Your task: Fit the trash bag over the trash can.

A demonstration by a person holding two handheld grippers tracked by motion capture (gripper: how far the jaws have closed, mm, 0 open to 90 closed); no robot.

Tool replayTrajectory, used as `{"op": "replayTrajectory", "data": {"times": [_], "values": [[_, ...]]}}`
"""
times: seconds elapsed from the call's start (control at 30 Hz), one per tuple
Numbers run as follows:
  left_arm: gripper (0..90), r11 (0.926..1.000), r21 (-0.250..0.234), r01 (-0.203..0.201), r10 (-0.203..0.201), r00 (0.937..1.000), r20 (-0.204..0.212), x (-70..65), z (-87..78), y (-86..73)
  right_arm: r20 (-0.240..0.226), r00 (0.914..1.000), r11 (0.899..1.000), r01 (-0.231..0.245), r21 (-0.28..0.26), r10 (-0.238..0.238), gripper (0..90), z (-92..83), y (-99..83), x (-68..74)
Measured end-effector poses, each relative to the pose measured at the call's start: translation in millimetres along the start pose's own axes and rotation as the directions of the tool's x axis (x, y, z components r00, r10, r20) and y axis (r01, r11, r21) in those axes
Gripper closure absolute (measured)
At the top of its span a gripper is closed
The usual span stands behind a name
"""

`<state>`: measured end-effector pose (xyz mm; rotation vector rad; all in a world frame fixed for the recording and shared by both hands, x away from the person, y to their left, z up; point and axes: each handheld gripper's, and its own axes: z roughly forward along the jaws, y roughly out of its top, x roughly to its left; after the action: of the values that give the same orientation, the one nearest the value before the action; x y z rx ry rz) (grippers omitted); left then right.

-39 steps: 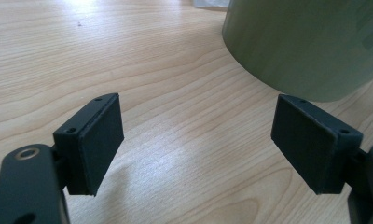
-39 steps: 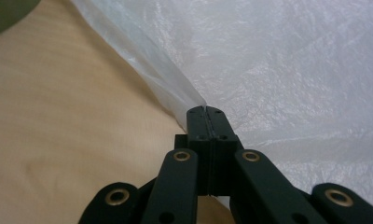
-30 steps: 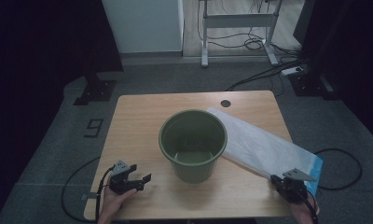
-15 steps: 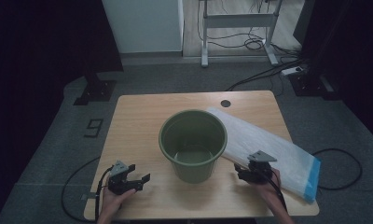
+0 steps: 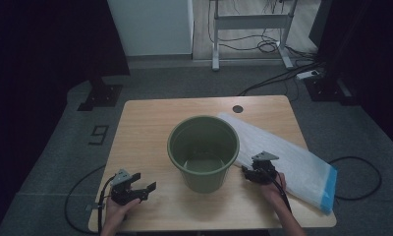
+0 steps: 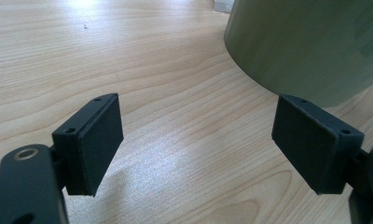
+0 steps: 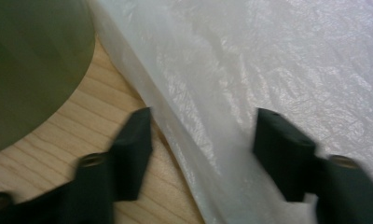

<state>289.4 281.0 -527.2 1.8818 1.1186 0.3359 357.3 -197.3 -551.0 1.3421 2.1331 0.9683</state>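
A dim room with grey carpet surrounds a pale wood bench (image 5: 145, 123); cables trail on the floor behind it, near a white desk frame.

From the high view, a green bucket (image 5: 203, 151) stands upright at the middle of the bench. A clear plastic bag (image 5: 293, 160) with a blue end lies flat to its right, running from just behind the bucket out to the bench's near right edge. The left tongs (image 5: 148, 187) rest low at the near left, well apart from the bucket, jaws spread and nothing between them. The right tongs (image 5: 247, 171) sit just beside the bucket's right side, at the bag's near edge.

In the left gripper view, the left tongs (image 6: 196, 140) stand released over bare wood, with the bucket (image 6: 310, 46) ahead to the upper right, clear of both pads.

In the right gripper view, the right tongs (image 7: 201, 140) straddle the bag's (image 7: 278, 60) folded edge: the left pad is over wood, the right pad over plastic. Their jaws have just been closing, with the bag edge between them, but the pads do not yet press it. The bucket (image 7: 31, 60) fills the upper left corner.
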Motion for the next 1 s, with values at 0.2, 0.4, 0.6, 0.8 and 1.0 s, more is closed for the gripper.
{"op": "replayTrajectory", "data": {"times": [0.2,0.4,0.6,0.8,1.0], "values": [[16.3,1.0000,0.008,0.001,-0.001,1.0000,-0.001,0.1,1.7,-1.7,0.048,0.9984,0.999,-0.031,-0.019,0.032,86.4,0.0,-0.1,-10.4],[16.5,0.9999,0.006,0.009,-0.009,0.9999,-0.009,3.5,0.4,-3.3,0.019,0.9932,0.988,-0.112,-0.105,0.115,89.0,-6.9,-2.4,-20.8],[16.5,0.9999,0.004,0.011,-0.011,0.9998,-0.016,3.6,-0.3,-3.5,-0.007,0.9884,0.960,-0.149,-0.238,0.152,89.2,-32.7,10.6,-30.8],[16.5,0.9999,0.004,0.011,-0.011,0.9998,-0.017,3.6,0.1,-3.7,-0.066,0.9739,0.893,-0.226,-0.390,0.217,89.2,-74.4,35.3,-42.9],[16.5,0.9998,-0.004,0.017,-0.017,0.9997,-0.017,3.4,-1.8,-3.9,-0.097,0.9703,0.842,-0.241,-0.483,0.221,89.2,-107.8,56.3,-43.1]]}}
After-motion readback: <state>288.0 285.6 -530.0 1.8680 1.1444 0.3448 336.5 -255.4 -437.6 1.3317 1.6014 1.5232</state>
